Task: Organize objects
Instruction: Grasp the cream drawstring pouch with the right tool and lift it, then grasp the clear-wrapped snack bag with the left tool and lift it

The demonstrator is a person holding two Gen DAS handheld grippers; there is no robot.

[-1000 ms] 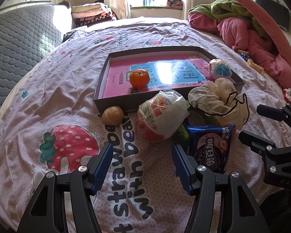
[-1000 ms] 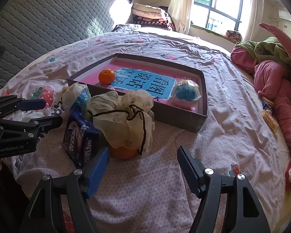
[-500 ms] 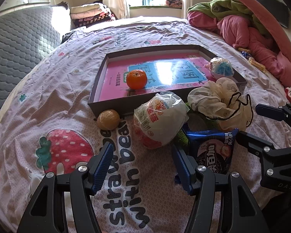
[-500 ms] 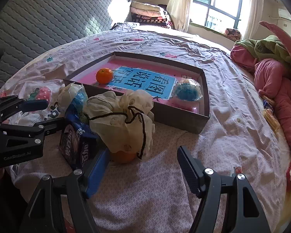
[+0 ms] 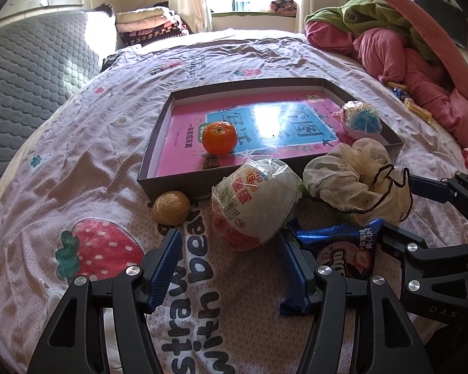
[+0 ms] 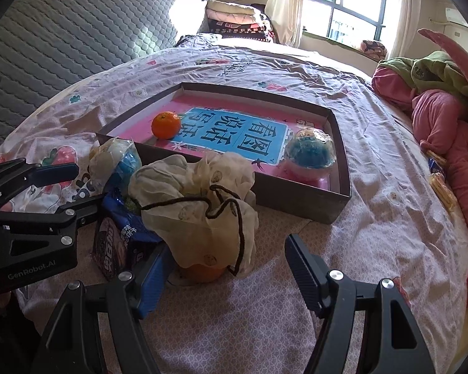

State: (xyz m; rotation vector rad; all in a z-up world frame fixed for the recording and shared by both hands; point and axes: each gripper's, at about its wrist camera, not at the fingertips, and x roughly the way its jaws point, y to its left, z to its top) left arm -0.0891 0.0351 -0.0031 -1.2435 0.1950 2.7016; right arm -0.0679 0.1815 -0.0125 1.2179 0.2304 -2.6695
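Two handheld grippers hover over a bed w/ a strawberry-print sheet (image 5: 87, 187), items piled near its front edge. The left gripper (image 5: 231, 260) has its jaws open, nothing between the pads; just beyond its tips lies a wrapped plastic egg toy (image 5: 254, 201), w/ a small tan ball (image 5: 171, 207) to the left, against the tray wall. A blue snack packet (image 5: 348, 251) sits beside the left gripper's right finger. The right gripper (image 6: 226, 265) is also open, jaws wide, pointed at a cream drawstring pouch (image 6: 199, 199) draped over an orange fruit (image 6: 202, 272); its left finger is close to the pouch, contact can't be told. Behind the pile, a shallow dark tray (image 5: 146, 168) w/ a pink-and-blue printed floor holds a tangerine (image 5: 219, 137) at left and a blue-topped wrapped toy (image 5: 360, 120) at right. Pink and green bedding (image 5: 399, 53) is heaped at the far right.
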